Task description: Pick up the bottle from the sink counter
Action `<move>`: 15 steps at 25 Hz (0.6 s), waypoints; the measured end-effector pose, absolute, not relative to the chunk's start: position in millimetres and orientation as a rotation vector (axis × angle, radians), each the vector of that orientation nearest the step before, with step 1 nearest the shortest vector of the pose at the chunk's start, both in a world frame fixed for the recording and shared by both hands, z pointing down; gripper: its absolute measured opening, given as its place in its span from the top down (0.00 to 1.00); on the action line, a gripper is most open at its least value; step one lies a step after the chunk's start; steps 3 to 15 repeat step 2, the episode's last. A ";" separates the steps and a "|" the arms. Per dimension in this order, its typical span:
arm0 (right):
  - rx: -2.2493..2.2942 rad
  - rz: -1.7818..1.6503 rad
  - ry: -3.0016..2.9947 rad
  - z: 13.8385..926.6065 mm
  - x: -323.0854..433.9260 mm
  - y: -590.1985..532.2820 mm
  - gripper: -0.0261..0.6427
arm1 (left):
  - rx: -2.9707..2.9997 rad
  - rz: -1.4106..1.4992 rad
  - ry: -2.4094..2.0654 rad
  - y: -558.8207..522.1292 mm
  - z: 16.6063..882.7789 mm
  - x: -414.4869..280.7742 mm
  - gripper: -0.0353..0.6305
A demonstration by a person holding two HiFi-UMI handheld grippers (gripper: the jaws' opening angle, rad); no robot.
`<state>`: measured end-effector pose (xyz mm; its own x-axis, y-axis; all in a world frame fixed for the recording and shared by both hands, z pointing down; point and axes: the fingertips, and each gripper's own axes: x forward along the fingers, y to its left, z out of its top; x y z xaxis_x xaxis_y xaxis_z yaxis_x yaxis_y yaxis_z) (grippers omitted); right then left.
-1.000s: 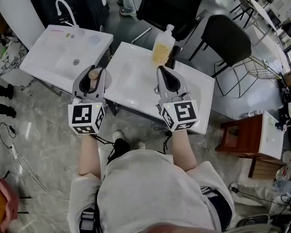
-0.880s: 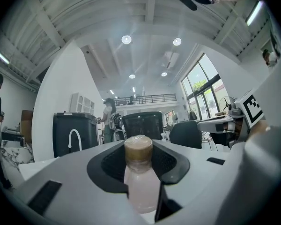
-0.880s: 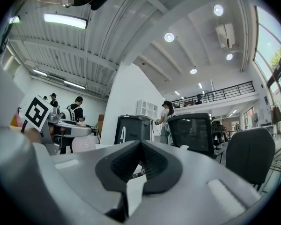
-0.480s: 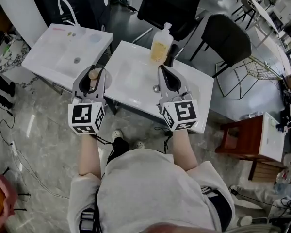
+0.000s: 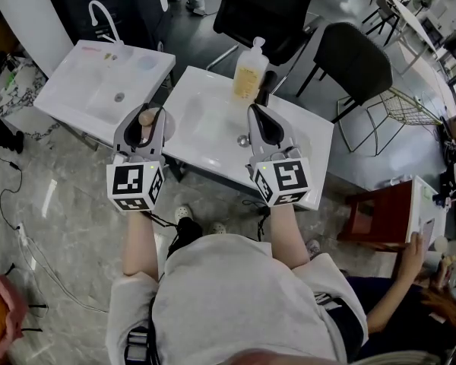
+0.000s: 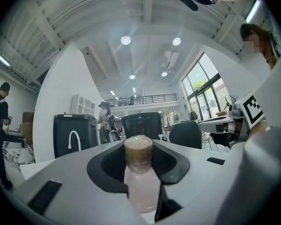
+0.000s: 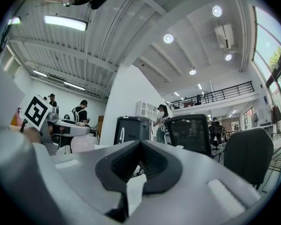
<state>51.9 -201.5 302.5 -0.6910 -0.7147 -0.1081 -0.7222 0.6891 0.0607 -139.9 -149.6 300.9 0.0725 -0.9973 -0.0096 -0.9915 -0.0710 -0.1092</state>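
A small pale pink bottle [image 6: 139,186] with a brown cap [image 5: 146,117] stands upright between the jaws of my left gripper [image 6: 139,159], which is shut on it and held just off the near left corner of the white sink counter [image 5: 213,139]. My right gripper [image 5: 261,120] hovers over the counter's near middle, pads together with nothing between them; in the right gripper view [image 7: 139,165] it points up and across the room. A tall pump bottle of yellowish liquid [image 5: 250,73] stands at the counter's far edge, beyond the right gripper.
A second white sink [image 5: 76,90] with a curved faucet [image 5: 102,14] sits to the left. Black chairs [image 5: 349,59] stand behind the counter. A wooden stool [image 5: 380,211] is at the right, with a person's arm [image 5: 395,280] reaching beside it. Cables [image 5: 30,257] lie on the floor.
Both grippers hold the same places. The view has shifted slightly. A person's arm has come in at the lower right, and the feet at the left edge have moved off.
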 end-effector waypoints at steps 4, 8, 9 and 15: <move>-1.202 0.150 2.815 302.1 53.8 -202.4 0.94 | -2.235 -0.102 2.078 -150.7 300.1 -138.3 0.75; -1.202 0.150 2.815 302.1 53.8 -202.4 0.94 | -2.235 -0.102 2.078 -150.7 300.1 -138.3 0.75; -1.202 0.150 2.815 302.1 53.8 -202.4 0.94 | -2.235 -0.102 2.078 -150.7 300.1 -138.3 0.75; -1.202 0.150 2.815 302.1 53.8 -202.4 0.94 | -2.235 -0.102 2.078 -150.7 300.1 -138.3 0.75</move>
